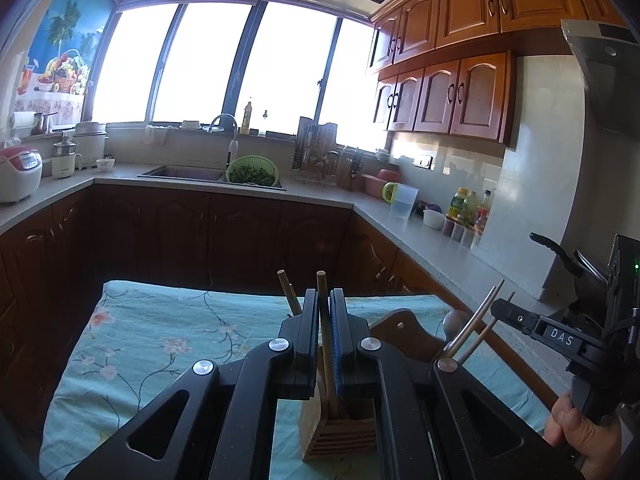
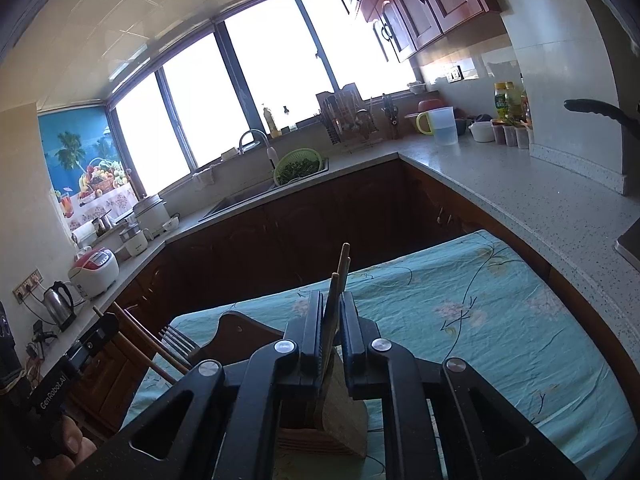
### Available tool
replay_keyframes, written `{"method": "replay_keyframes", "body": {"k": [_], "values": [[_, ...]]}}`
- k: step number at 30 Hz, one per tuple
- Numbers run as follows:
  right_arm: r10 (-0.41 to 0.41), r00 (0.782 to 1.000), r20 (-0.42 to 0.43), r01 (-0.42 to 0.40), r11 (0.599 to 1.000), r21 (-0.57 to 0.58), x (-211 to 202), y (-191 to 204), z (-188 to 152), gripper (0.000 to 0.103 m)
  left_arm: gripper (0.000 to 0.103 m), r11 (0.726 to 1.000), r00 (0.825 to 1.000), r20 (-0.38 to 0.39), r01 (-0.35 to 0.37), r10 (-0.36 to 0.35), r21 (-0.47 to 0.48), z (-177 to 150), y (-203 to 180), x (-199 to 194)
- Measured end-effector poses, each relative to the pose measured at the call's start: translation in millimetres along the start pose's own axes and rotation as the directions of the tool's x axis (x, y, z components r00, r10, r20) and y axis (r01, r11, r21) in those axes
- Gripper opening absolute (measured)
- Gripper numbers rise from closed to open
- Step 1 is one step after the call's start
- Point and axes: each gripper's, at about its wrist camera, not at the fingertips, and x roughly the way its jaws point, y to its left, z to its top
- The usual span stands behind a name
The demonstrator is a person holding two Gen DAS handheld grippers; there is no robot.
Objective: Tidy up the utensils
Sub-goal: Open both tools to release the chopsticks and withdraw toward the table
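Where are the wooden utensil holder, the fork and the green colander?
wooden utensil holder [image 1: 340, 436], left wrist view, slatted front.
fork [image 2: 178, 342], right wrist view, tines.
green colander [image 1: 253, 170], left wrist view, rim and greens.

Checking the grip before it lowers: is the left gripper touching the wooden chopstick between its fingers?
Touching. The left wrist view shows the left gripper closed on the wooden chopstick, both pads pressed against its sides with no gap.

Bg: green colander [image 1: 253, 170] w/ greens at sink [image 1: 182, 172] — rice cooker [image 1: 18, 174], kettle [image 2: 60, 306] on counter.
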Motion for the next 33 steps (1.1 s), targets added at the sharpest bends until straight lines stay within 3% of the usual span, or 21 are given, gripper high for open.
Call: {"method": "replay_keyframes", "body": {"k": [3,5,6,9,10,11,13,15,19,33], "values": [[0.005,1.0,0.009,-0.006,1.0,0.019,-6.5,-3.6,0.7,0.017,0.006,1.0,1.0,-0.007,0.005,-0.005,-0.012,1.4,2.0,-5.1],[0.025,0.999,0.029,-0.026,0.999,0.038,-15.0,-7.7,2.0,0.044,0.013,1.0,1.0,0.004,0.005,-0.005,-0.017,4.5,2.2,-10.9],[0.028,0.999,0.043,-0.03,0.998,0.047,-20.5,-9.0,2.5,0.048,0.02,1.0,1.0,0.014,0.005,-0.004,-0.021,5.8,2.3,-15.1],[0.036,0.996,0.084,-0.042,0.997,0.068,-40.0,-14.5,5.6,0.057,0.028,1.0,0.999,0.042,-0.001,0.002,-0.019,5.9,2.1,-30.0],[0.043,0.994,0.098,-0.05,0.996,0.075,-47.0,-16.6,5.1,0.07,0.033,1.0,0.999,0.046,-0.012,0.013,-0.018,5.7,1.7,-35.1],[0.053,0.992,0.113,-0.063,0.995,0.081,-54.1,-18.4,4.0,0.083,0.045,1.0,0.998,0.054,-0.023,0.023,-0.016,4.0,0.8,-40.9],[0.06,0.989,0.136,-0.072,0.993,0.089,-68.4,-21.1,0.6,0.092,0.062,0.999,0.997,0.07,-0.036,0.037,-0.017,0.3,1.0,-54.3],[0.061,0.988,0.143,-0.075,0.993,0.091,-81.3,-21.9,-4.4,0.095,0.08,0.998,0.996,0.07,-0.058,0.06,-0.023,-9.1,1.2,-68.0],[0.075,0.99,0.122,-0.088,0.991,0.1,-102.0,-25.6,-20.9,0.101,0.081,0.998,0.998,0.033,-0.056,0.057,-0.028,-29.5,0.6,-91.1],[0.016,1.0,0.007,-0.016,0.998,0.066,-151.3,-31.4,-98.5,0.102,0.082,0.996,0.991,-0.121,-0.059,0.051,-0.061,-72.1,2.5,-157.9]]}}
